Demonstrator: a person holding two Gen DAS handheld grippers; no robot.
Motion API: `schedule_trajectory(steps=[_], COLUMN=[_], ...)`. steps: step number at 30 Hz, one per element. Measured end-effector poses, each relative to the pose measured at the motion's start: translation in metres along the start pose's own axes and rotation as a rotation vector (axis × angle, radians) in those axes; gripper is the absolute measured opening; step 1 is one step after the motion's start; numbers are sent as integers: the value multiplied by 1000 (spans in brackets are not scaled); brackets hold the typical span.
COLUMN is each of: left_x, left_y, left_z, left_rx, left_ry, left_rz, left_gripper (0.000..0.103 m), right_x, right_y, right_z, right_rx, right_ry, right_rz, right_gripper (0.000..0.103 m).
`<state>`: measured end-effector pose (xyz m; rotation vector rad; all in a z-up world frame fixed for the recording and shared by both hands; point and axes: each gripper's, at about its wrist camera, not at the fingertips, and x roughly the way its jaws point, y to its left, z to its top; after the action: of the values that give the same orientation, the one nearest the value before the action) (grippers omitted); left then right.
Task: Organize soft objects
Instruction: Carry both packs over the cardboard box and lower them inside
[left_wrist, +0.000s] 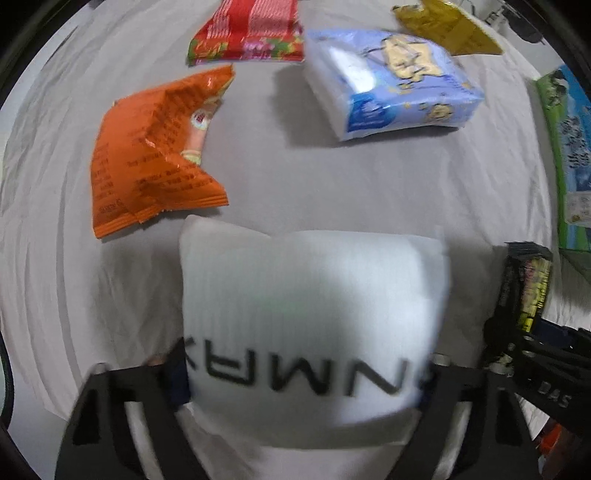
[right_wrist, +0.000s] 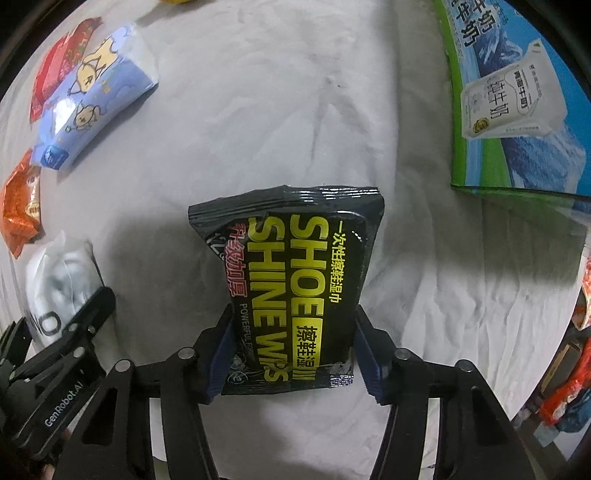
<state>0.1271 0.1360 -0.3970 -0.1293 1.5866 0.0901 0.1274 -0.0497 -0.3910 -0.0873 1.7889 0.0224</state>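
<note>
left claw (left_wrist: 303, 373) clamped on a soft white fabric bundle with black lettering (left_wrist: 314, 306), pads pressing both its sides, held above the wrinkled white sheet (left_wrist: 277, 177). right claw (right_wrist: 291, 354) closed on a glossy black "shoe shine wipes" packet with yellow print (right_wrist: 295, 288), blue pads (right_wrist: 221, 354) squeezing its lower edges, packet lifted over the sheet. ahead on the sheet: crumpled orange foil snack bag (left_wrist: 155, 151), red patterned snack packet (left_wrist: 247, 33), light blue plastic tissue pack with cartoon print (left_wrist: 391, 81), yellow crinkled wrapper (left_wrist: 450, 26). at the right edge, blue-and-green cardboard milk carton box (right_wrist: 517, 96).
</note>
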Motion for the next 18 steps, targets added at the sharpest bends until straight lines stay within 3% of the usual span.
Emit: schedule_trajectory(steps=[9,18], left_x=[-21,-91], left_y=[-19,-38], left_z=[-29,-57], left_rx=[29,43], left_ry=[-25,-101], left_rz=[22,-8], left_gripper=[73,73], right_x=[-10,-54], right_y=[17,-3], right_z=[-16,-65], right_rx=[-49,-80], right_ry=[-42,-141], right_rz=[-19,41], right_gripper=[52,51])
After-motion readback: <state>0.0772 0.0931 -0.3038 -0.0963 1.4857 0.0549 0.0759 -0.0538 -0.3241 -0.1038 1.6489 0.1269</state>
